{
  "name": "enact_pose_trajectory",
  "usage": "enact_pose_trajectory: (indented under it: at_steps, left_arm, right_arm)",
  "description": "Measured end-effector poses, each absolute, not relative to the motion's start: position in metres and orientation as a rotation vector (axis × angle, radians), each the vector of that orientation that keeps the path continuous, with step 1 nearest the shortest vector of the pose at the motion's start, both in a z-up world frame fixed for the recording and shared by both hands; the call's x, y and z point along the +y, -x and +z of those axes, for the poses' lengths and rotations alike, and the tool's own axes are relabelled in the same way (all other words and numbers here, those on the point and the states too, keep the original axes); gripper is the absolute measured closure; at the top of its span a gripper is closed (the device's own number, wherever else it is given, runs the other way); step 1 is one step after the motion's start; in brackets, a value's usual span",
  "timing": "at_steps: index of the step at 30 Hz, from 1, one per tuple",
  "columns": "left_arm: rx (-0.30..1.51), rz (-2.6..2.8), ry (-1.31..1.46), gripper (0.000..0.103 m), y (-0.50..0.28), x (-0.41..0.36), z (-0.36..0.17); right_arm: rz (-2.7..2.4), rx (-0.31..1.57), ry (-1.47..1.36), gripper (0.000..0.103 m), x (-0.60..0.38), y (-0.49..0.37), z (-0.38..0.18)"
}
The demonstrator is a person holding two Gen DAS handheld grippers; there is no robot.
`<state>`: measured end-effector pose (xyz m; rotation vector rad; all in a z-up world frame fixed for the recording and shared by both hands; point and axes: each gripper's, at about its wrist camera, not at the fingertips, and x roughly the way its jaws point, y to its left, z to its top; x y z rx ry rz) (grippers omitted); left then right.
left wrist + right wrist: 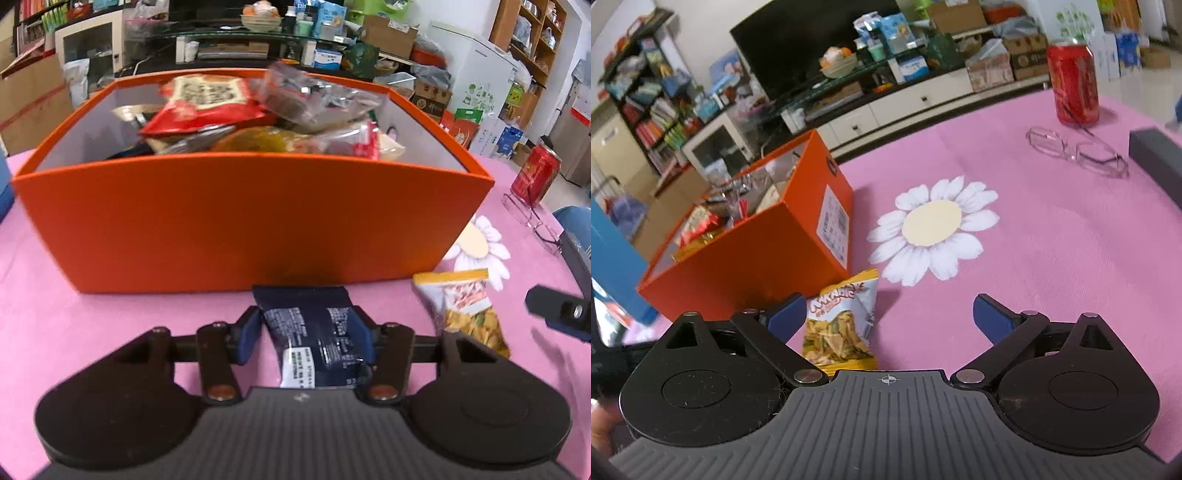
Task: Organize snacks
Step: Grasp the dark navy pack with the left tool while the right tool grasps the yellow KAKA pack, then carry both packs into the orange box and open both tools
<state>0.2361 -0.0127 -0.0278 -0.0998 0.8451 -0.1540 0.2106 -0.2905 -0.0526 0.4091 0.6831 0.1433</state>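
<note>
Here the left gripper [308,334] has its blue pads closed against the sides of a dark packet [314,332], which lies lengthwise between them with its far end just short of the wall of the orange box [251,221] straight ahead. The packet looks to be low over the pink cloth [55,314], or resting on it; which one cannot be told. Gripping it across its narrow width probably leaves the long body free to tip over the box rim, and the box, already heaped with bags, seems the place where the snacks are being gathered. The right gripper [888,317] holds nothing: its jaws stand wide apart. A chip bag [842,325] lies on the cloth inside the gap, close against the left pad [785,315] and well clear of the right one. That spread suits a bag wider than the dark packet, and the gripper would likely need to shift left to centre it before closing. In the left view this bag sits ahead and to the right of the gripper, beside the box's near corner. Beyond the right gripper, far ahead and to the right, stand a red can [1073,85] and glasses [1078,151], well away from the work, past a printed daisy [932,229].
</note>
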Motion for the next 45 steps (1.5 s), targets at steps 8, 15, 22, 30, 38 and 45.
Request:
enact_pose_trajectory:
  at_steps: [8, 15, 22, 30, 38, 45]
  left_arm:
    - [0.882, -0.171, 0.084, 0.045, -0.166, 0.036, -0.024]
    - [0.808, -0.165, 0.042, 0.025, -0.125, 0.048, -0.012]
    - [0.842, -0.146, -0.009, 0.025, -0.13, 0.028, -0.032]
    - [0.826, -0.147, -0.034, 0.047, -0.125, 0.033, -0.031]
    - [0.835, -0.145, -0.054, 0.036, -0.115, 0.038, -0.03]
    - [0.838, -0.112, -0.052, 0.031, -0.121, 0.037, -0.031]
  right_arm:
    - [0.191, 0.724, -0.365, 0.014, -0.274, -0.21, -0.056]
    - [0.256, 0.729, -0.182, 0.014, -0.231, -0.206, -0.06]
    - [0.2, 0.725, -0.051, 0.013, -0.204, -0.226, -0.072]
    - [0.205, 0.722, 0.066, 0.063, -0.197, -0.213, -0.07]
    - [0.313, 0.744, 0.104, 0.059, -0.193, -0.165, -0.069]
    - [0.323, 0.748, 0.023, 0.039, -0.195, -0.168, -0.063]
